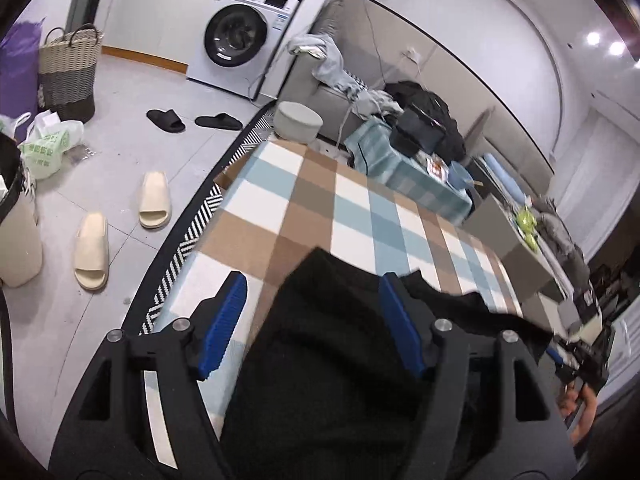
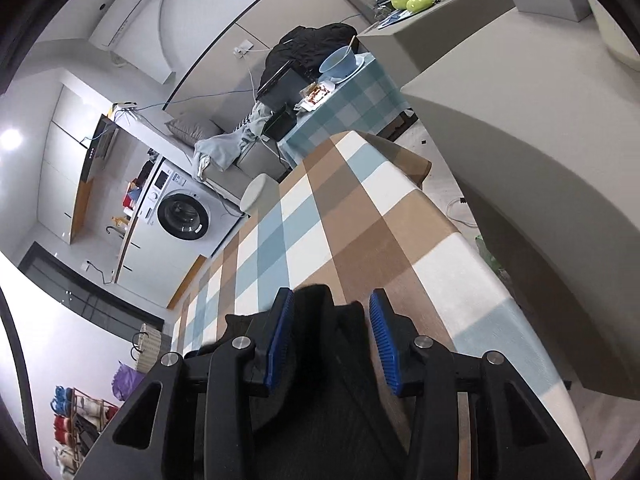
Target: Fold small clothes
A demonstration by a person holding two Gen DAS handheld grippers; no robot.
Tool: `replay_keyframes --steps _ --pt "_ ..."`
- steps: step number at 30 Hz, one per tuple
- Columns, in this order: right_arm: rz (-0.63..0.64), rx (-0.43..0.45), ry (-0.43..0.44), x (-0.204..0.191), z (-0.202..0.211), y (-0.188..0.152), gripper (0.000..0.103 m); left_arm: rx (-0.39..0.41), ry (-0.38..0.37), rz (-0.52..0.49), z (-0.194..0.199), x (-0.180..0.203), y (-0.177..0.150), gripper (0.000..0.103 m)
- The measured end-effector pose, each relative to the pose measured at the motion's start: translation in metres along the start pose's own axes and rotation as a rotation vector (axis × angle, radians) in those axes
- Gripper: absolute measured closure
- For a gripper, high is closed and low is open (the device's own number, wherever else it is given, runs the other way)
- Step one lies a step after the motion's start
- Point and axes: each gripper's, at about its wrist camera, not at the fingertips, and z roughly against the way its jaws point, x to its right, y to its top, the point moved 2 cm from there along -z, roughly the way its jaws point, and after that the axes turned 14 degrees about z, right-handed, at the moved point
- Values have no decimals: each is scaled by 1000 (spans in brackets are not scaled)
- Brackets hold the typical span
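A black garment (image 1: 320, 360) lies on the table's brown, blue and white checked cloth (image 1: 312, 200), near its front edge. My left gripper (image 1: 312, 320) is open, its blue pads wide apart on either side of the garment's upper corner and not pressing it. In the right wrist view the same garment (image 2: 320, 320) sits bunched between the fingers of my right gripper (image 2: 332, 340), which is open with a narrower gap. The checked cloth (image 2: 304, 220) stretches away ahead. At the left wrist view's right edge, the other gripper and a hand show past the garment's far end.
Left of the table are cream slippers (image 1: 152, 200), black slippers (image 1: 166, 120), a woven basket (image 1: 68, 68) and a washing machine (image 1: 236, 36). Beyond the table's far end stand a round stool (image 1: 298, 120) and a second table with a blue bowl (image 2: 338, 60). A grey sofa (image 2: 520, 120) runs along the right.
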Motion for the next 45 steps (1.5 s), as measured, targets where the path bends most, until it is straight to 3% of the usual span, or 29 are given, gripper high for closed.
replay_keyframes --steps 6,11,13,14,15,17,20,23,26,29,32,34,36,37,41,45 --pt "66 -61 27 -21 -3 -7 63 -71 48 -90 -24 24 -22 38" --pt "158 -120 64 -49 -12 -16 62 -141 85 -86 -55 44 -27 38" --pt "180 -136 68 -57 -16 -19 62 -134 142 -129 -70 53 -27 38" --pt "182 -143 70 -60 -19 -19 62 -123 171 -143 -73 56 -27 45" --pt "186 -147 64 -63 -21 -19 62 -102 206 -154 -76 57 -26 71" --pt "192 -153 40 -66 -24 -18 62 -87 224 -174 -80 58 -25 95" --pt "196 -161 67 -72 -28 -17 62 -17 181 -157 -71 56 -16 99" --pt "198 -154 104 -79 -33 -11 62 8 127 -116 -65 50 2 99" --pt "187 -136 116 -83 -39 -1 62 32 126 -35 -66 37 22 99" --pt "196 -66 67 -82 -33 12 60 58 122 55 -67 18 40 98" --pt "224 -63 -36 -74 -31 14 48 37 160 114 -70 2 49 89" --pt "232 -85 -77 -65 -33 11 48 20 157 83 -70 2 48 82" --pt "234 -99 -106 -54 -37 7 48 8 169 36 -70 6 42 54" --pt "230 -107 -119 -49 -40 5 48 4 166 24 -70 7 39 49" --pt "214 -134 -128 -35 -59 5 46 -39 142 -34 -72 14 24 44" --pt "208 -138 -112 -32 -76 5 45 -98 168 -93 -84 17 9 44"
